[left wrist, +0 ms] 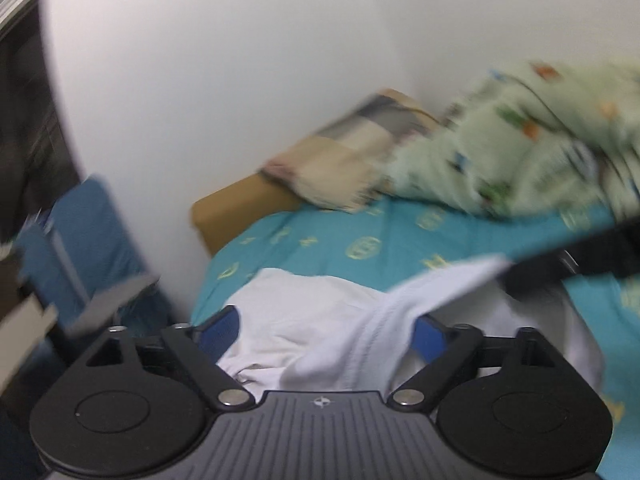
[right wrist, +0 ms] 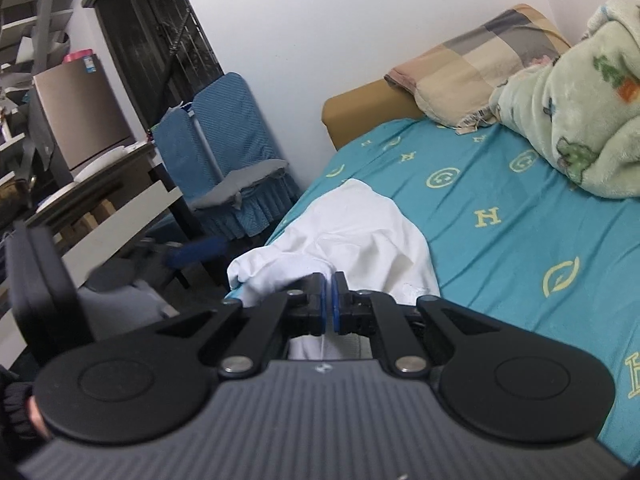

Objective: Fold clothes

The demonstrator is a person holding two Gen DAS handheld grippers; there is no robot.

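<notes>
— Right gripper (right wrist: 330, 300): what's its state?
— Jaws pressed together, pinching the white garment (right wrist: 352, 232); left gripper (left wrist: 326, 330) spread wide, cloth draped between its blue pads (left wrist: 220, 330).
— And the surroundings, biggest first?
— Teal bedsheet (right wrist: 520, 240) under the garment near the bed's edge; green fleece blanket (right wrist: 580, 120) beyond; checked pillow (right wrist: 472, 64) against the wall; blue chair (right wrist: 228, 140) beside the bed.

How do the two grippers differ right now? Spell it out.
The left gripper is open, white garment lying between its fingers; the right gripper is shut on the white garment. The left view is motion-blurred; the right is sharp. Both have blue pads and hang over the teal bed sheet.
</notes>
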